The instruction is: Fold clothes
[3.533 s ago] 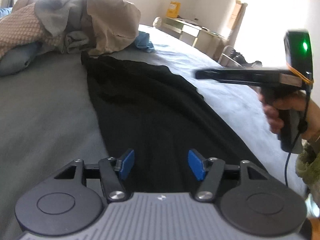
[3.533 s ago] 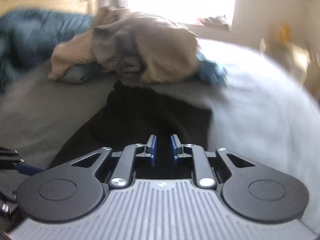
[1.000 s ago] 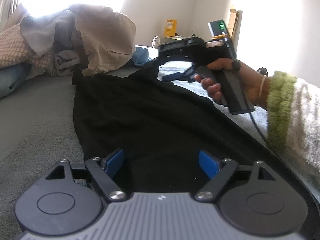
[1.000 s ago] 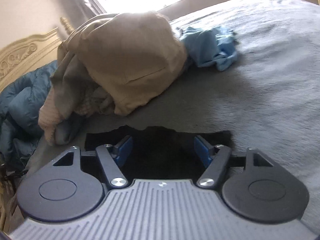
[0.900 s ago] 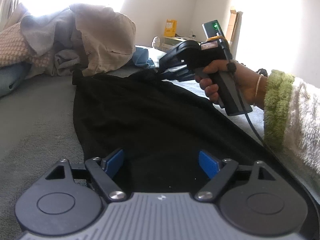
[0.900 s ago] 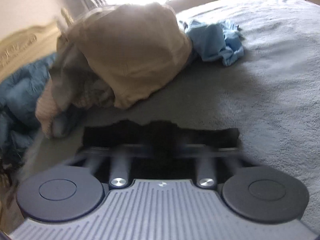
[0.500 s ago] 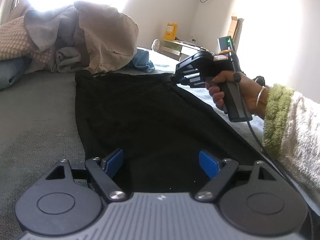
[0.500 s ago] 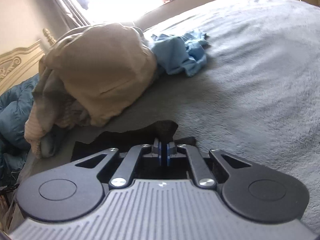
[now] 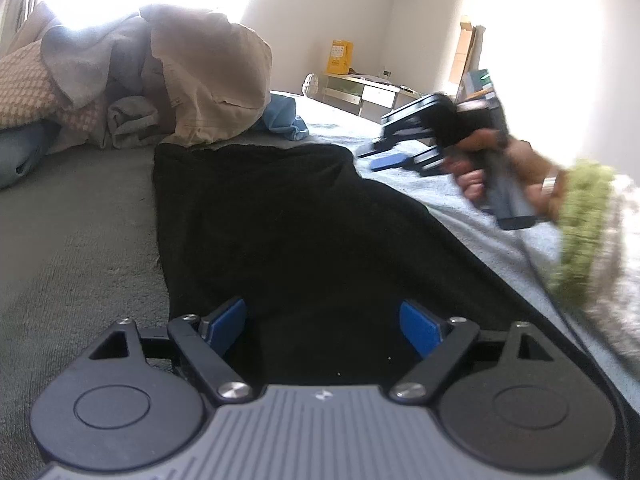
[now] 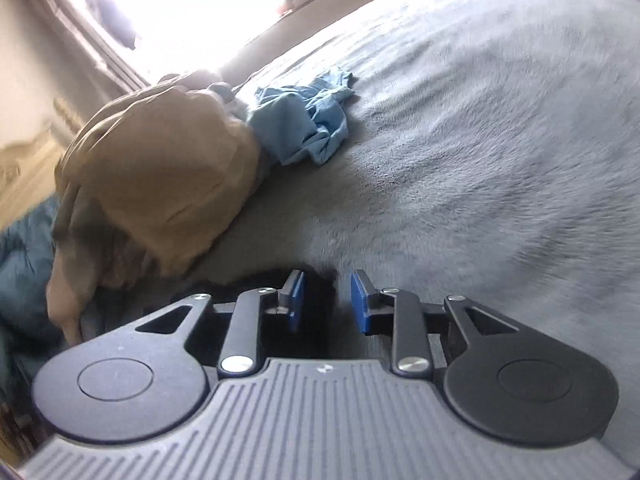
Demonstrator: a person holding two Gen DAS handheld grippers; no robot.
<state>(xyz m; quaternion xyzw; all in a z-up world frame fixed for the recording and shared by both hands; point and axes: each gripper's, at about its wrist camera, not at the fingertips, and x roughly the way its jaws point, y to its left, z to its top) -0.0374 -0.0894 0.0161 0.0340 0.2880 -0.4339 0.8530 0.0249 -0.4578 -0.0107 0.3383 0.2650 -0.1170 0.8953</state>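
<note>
The work surface is a bed covered by a grey blanket (image 9: 72,216), plush and unmarked where it lies bare. The room is bright: white walls, strong glare from a window behind the pile, and a low desk (image 9: 360,92) with a yellow box (image 9: 339,57) against the far wall.

A black garment (image 9: 288,232) lies spread flat on the blanket, running from directly under the left gripper (image 9: 322,326) away toward a heap of unfolded clothes (image 9: 168,92). A tan garment tops that heap, and a light blue garment (image 10: 304,120) lies crumpled just beside it, ahead of the right gripper (image 10: 327,302).

Left gripper: jaws spread wide, poised over the near end of the black garment. The blue pads (image 9: 226,324) grip nothing; whether they touch the cloth cannot be told.

Right gripper: held by a hand (image 9: 500,176) in a green-cuffed sleeve (image 9: 580,232), ahead and to the right of the left gripper, blurred. Its jaws stand partly apart and are opening. The far right corner of the black garment lies between them, but the pads are clear of it.
</note>
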